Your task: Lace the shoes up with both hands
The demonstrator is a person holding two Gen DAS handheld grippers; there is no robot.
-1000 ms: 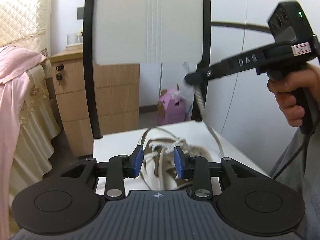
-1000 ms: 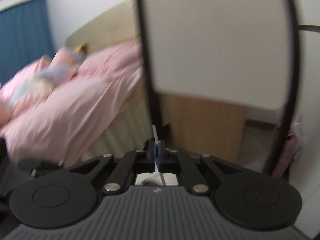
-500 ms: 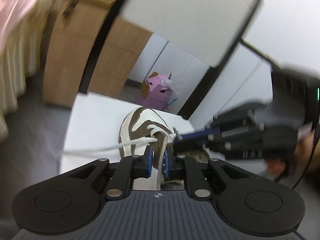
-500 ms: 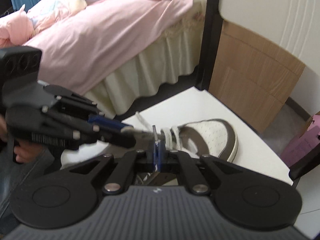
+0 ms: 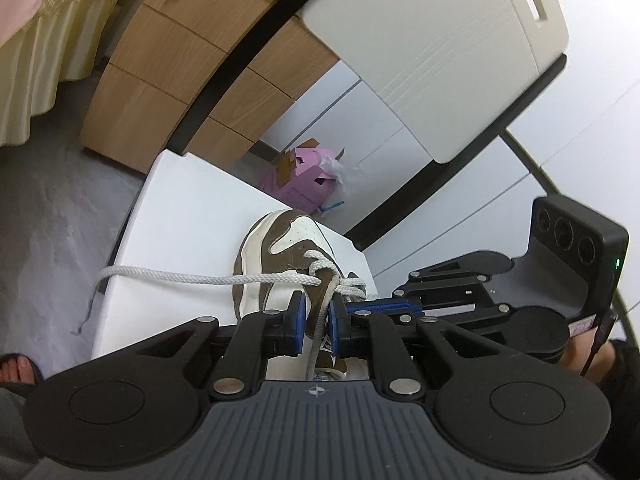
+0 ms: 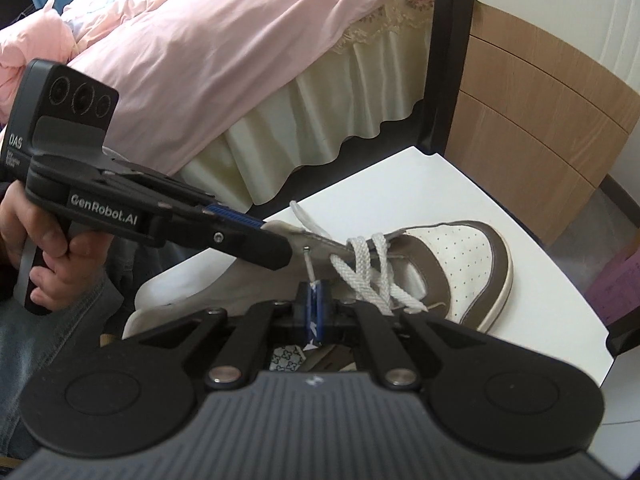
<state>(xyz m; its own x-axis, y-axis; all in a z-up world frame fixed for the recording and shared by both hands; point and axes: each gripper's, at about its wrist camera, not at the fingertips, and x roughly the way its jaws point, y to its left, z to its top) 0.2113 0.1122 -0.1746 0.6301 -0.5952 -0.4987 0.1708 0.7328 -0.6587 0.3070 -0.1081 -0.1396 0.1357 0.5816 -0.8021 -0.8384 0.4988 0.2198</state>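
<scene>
We see a brown-and-white sneaker [image 5: 280, 256] lying on a white chair seat [image 5: 188, 208], toe pointing away from us, w/ white lace [image 5: 200, 278] partly threaded. In the left wrist view the left gripper [image 5: 316, 318] has its blue pads narrowly apart round the brown tongue flap and a lace strand that runs down between them; they look pressed on the flap, though we can't tell how firmly. Its jaws were closing a moment ago and are now steady. One lace end trails off to the left, over the seat edge, frayed tip hanging. The right gripper [image 5: 352, 307] comes in from the right, tip beside the eyelets.

The right wrist view shows what the left doesn't: right gripper [image 6: 314, 304] pressed tight together, pinching the thin lace tip [image 6: 309, 268], which stands up toward an eyelet. Left gripper [image 6: 276, 246] seen side-on, held by a hand [image 6: 36, 236], nose at the shoe's collar. Crossed laces [image 6: 372, 264] sit over the tongue; perforated toe box to the right.

Only the left view shows the pink cardboard box [image 5: 300, 182] on the floor and bare toes [image 5: 16, 368] lower left. Only the right view shows the bed w/ pink quilt [image 6: 208, 48]. Both show the wooden drawer unit [image 5: 160, 64].
</scene>
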